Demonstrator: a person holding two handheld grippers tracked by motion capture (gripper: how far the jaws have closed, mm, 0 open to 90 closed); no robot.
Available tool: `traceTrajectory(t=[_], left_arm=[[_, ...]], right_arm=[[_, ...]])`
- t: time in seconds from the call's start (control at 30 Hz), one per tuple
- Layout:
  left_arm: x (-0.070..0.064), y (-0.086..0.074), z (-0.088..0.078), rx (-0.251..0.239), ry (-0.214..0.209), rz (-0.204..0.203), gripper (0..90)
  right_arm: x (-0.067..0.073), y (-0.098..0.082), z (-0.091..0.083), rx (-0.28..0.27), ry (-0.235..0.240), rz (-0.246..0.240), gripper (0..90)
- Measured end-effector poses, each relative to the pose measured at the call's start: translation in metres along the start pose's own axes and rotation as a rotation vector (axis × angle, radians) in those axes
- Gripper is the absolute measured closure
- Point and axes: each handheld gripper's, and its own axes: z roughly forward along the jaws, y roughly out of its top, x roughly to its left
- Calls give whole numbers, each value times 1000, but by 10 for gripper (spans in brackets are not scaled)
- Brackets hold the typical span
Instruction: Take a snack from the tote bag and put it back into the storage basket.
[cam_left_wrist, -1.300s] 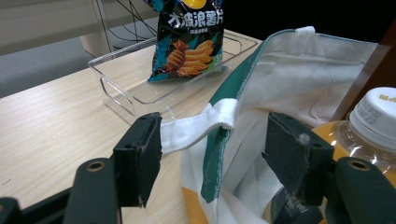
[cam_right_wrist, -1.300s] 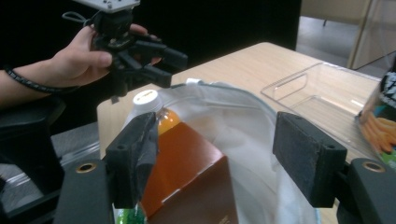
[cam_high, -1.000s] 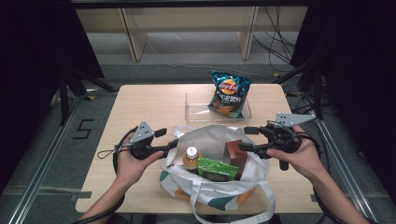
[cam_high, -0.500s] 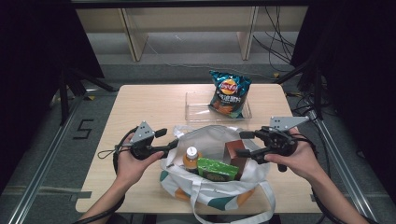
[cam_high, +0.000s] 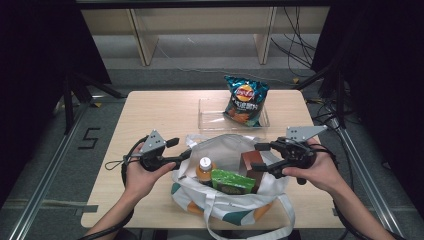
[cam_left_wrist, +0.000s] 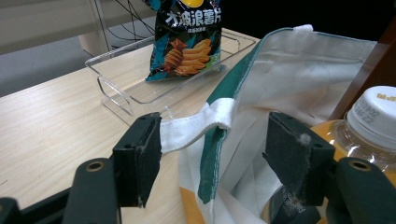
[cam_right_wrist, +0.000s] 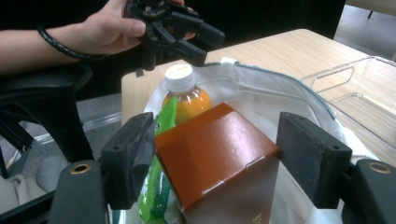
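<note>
While both claws gape, left claw (cam_left_wrist: 210, 158) straddles the bag's (cam_high: 235, 150) rim, right claw (cam_right_wrist: 217, 158) flanks one brown box (cam_right_wrist: 219, 149); one bottle (cam_right_wrist: 183, 95), one chip packet (cam_high: 245, 100) nearby.

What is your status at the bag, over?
Left gripper open astride bag rim. Right gripper open around brown box, pads not clamped. Bottle and green packet crowd box.

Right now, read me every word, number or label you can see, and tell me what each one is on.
"5": marked on the floor left of the table.
"大波浪薯片": on the chip bag.
Bottle cap print: too small to read.
Brown box print: too blurred to read.
</note>
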Motion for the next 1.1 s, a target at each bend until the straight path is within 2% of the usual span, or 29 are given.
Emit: traceTrajectory(t=[0.03,0.1,0.13,0.2,0.23,0.3,0.33,0.4,0.47,0.5,0.57,0.63,0.67,0.77,0.83,0.9,0.97,1.1], left_arm=[[0,0,0,1,0,1,355],[0,0,0,0,0,-1,355],[0,0,0,1,1,-6,355],[0,0,1,2,-1,-3,355],[0,0,1,3,-2,-3,355],[-1,0,0,3,-2,-1,354],[-1,0,0,2,-2,-3,354],[0,0,0,2,-1,-4,355],[0,-1,0,4,-2,-3,354],[0,-1,0,5,-3,-2,355],[0,-1,1,1,-11,0,354],[0,-1,1,1,-10,-4,355],[0,-1,1,2,-10,-4,354],[0,-1,1,1,-11,0,355],[0,-1,1,7,-6,2,354],[0,-1,1,3,-11,1,354],[0,-1,1,7,-7,3,354],[0,-1,1,4,-11,2,354]], right_arm=[[2,0,0,15,10,21,291],[1,-1,2,-2,2,0,286],[1,-1,1,25,18,-2,283],[1,-2,4,18,7,-13,278],[1,-2,3,34,19,-16,276],[1,-4,7,31,19,-24,269],[1,-4,6,53,24,-31,268],[0,-4,8,39,8,-45,266],[0,-5,10,43,25,-33,264],[0,-4,9,63,29,-34,263],[-2,-5,10,62,30,-52,258],[0,-6,11,63,30,-25,255],[-2,-6,13,52,25,-50,253],[-2,-7,13,74,39,-47,252],[-2,-8,15,61,29,-62,256],[-3,-8,15,81,46,-61,262],[-3,-9,17,59,38,-86,272],[-4,-9,17,77,43,-90,322]])
